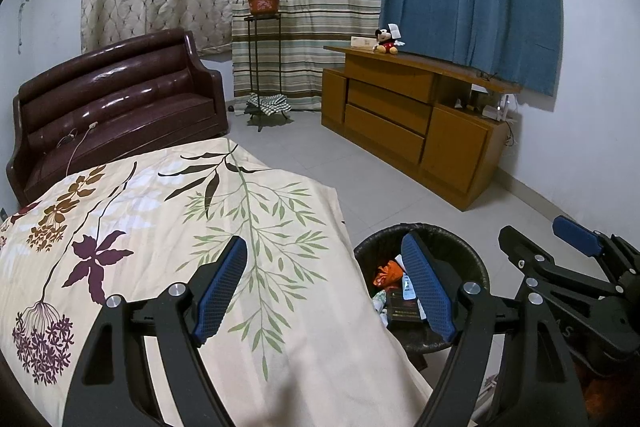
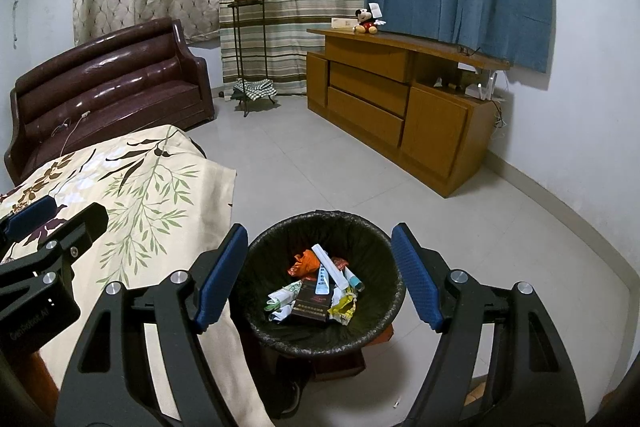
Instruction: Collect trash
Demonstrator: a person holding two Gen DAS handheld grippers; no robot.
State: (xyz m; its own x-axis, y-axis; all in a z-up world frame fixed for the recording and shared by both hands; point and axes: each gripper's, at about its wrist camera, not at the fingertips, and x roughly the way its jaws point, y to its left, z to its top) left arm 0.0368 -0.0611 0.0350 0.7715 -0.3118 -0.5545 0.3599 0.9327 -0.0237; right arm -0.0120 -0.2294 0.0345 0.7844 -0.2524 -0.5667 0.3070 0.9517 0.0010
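Right wrist view: bin (image 2: 320, 227) on the floor beside the bed's corner holds light, crumpled trash (image 2: 316, 291) — pinch a wrapper's fold. Both grippers' fingers (image 2: 224, 277) spread, empty.

Open floor (image 2: 460, 227) right of bin (image 2: 320, 223)

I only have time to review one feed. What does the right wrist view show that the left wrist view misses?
Only the right wrist view shows the whole inside of the lined trash bin: dark carton, white tube, yellow wrapper. Only the left wrist view shows most of the floral bedspread, bare of trash. Both show the orange wrapper, sofa, wooden cabinet, and both grippers, left and right, open and empty.
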